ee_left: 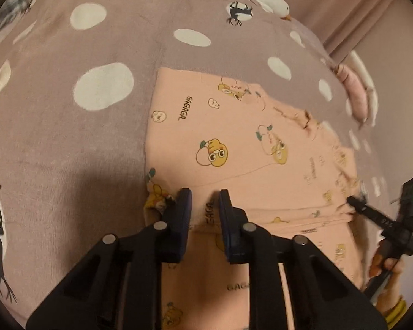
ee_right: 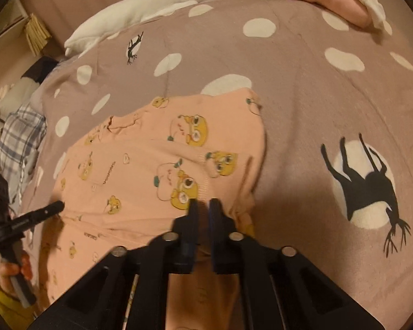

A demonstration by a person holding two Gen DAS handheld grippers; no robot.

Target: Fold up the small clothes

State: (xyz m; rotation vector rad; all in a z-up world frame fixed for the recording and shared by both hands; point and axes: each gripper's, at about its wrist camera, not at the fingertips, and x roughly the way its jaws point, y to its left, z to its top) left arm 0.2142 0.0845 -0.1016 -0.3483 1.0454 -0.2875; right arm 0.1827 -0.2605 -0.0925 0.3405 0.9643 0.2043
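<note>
1. Looking along the left claw [ee_left: 201,196]: its jaws stand a narrow gap apart, with the near hem of the pink garment [ee_left: 234,137] bunched between them at 6 o'clock. The pads seem to pinch a ridge of cloth, though I cannot tell how firmly. The garment lies on the spotted blanket [ee_left: 68,137], running from centre toward 3 o'clock. The risk, as I judge it: a shallow pinch may take only the top layer, so lifting would pull the layers apart or let the hem slip free.

2. Looking along the right claw [ee_right: 203,206]: its jaws are nearly shut, with a thin fold of the garment [ee_right: 151,151] at the tips, at 6 o'clock. The other claw [ee_right: 56,207] sits at 9 o'clock on the same hem. If the two hands lift unevenly, the fold would likely come out skewed or creased.
</note>
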